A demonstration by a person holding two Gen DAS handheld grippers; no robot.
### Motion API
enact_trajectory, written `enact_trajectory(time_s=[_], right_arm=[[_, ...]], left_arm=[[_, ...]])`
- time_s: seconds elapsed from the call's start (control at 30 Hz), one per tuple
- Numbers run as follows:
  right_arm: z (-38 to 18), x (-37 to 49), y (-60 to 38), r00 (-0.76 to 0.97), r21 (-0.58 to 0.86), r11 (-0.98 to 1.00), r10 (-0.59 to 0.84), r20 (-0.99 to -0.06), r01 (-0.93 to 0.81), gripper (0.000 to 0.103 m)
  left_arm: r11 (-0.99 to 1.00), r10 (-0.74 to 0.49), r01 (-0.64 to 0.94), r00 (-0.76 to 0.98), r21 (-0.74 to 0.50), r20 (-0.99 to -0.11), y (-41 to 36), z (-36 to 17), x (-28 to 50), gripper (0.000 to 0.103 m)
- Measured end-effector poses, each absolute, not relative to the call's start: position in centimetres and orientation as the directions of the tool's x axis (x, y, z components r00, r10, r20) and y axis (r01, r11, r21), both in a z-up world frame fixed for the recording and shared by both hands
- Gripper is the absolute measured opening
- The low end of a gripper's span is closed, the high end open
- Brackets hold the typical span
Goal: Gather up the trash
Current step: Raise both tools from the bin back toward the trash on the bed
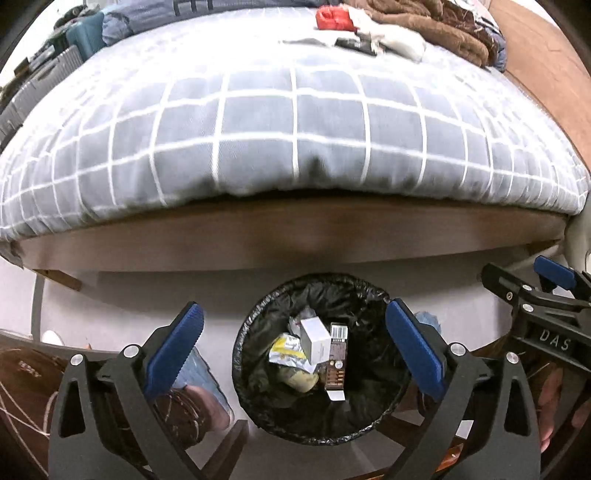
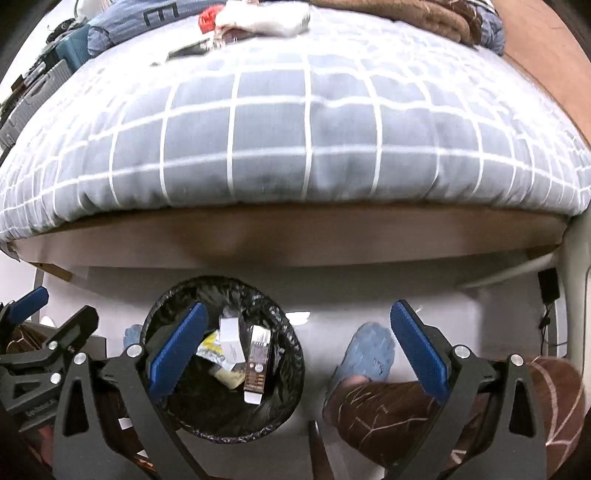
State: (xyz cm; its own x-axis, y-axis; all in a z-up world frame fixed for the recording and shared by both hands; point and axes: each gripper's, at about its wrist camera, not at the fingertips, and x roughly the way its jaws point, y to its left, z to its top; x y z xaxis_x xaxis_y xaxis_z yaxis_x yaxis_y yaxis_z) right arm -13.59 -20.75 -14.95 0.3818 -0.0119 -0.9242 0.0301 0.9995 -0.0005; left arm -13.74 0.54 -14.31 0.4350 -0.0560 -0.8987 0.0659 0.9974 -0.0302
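A round bin lined with a black bag (image 1: 255,391) (image 2: 291,343) stands on the pale floor in front of the bed. Inside lie a white box (image 1: 314,339) (image 2: 231,332), a brown carton (image 1: 338,365) (image 2: 256,365) and a yellow wrapper (image 1: 288,349) (image 2: 210,347). My left gripper (image 1: 295,350) hangs straight above the bin, open, with nothing between its blue pads. My right gripper (image 2: 297,347) is open and empty, just right of the bin over the floor. On the far side of the bed lie a red item (image 1: 332,18) (image 2: 207,18) and a flat dark item (image 1: 354,44).
The bed with a grey checked cover (image 1: 295,129) and wooden frame (image 1: 295,236) fills the view behind the bin. A brown blanket (image 1: 436,26) and white cloth (image 1: 395,40) lie at its far end. A person's feet in blue slippers (image 2: 369,354) stand beside the bin.
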Motion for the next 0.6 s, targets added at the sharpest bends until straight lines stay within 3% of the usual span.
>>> enact_trajectory(time_s=[0.6], right_arm=[[-7.2,-8.9,-22.9,0.499,0.005,1.000,-0.006,-0.866,0.021,0.096]], left_arm=[[0.998,-0.063,0.048,0.514,-0.045,-0.855,1.2,-7.6,-10.7,0.097]])
